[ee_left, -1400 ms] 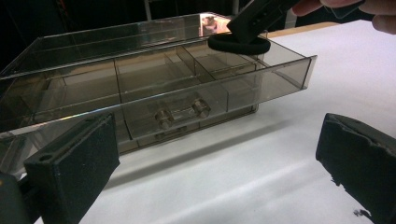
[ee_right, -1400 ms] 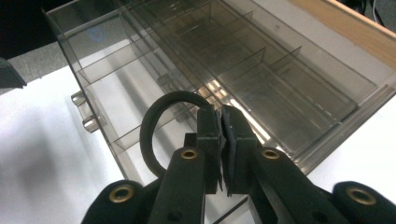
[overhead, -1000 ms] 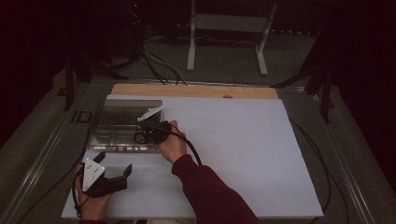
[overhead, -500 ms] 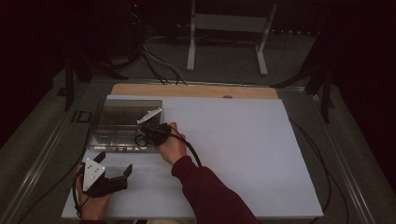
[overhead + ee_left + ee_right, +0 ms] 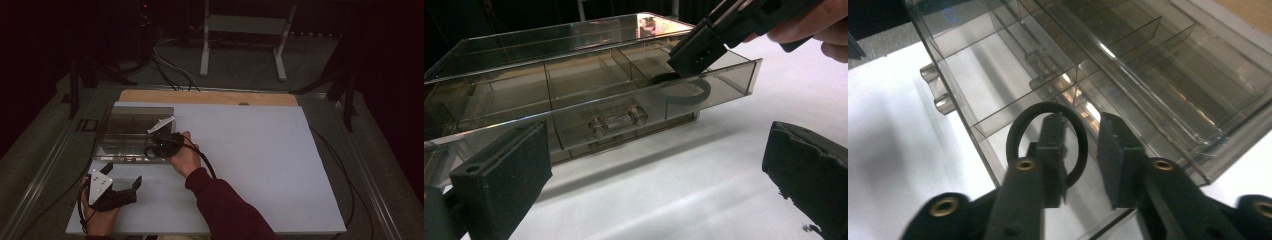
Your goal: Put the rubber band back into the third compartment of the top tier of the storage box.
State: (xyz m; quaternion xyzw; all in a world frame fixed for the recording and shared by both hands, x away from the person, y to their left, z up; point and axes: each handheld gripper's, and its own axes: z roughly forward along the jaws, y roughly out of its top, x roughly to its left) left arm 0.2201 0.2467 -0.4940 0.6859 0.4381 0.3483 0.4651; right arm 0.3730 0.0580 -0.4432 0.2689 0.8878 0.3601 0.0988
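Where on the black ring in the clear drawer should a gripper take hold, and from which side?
Grip the black ring across its thin band from above, one jaw inside the loop, one outside. It seems to lie in the clear drawer, whose walls block a sideways approach. The right gripper hovers there.

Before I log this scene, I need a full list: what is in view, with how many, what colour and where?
Box: one, clear smoky plastic with a pulled-out drawer, left rear of the board.
Ring: one, black, in the drawer's end compartment, between the right tool's jaws.
Board: one, white, covering the table.
Stand: one, grey, on the floor behind.
Left tool: one, black, open, near left of the board.
Right tool: one, black, jaws parted, over the drawer.
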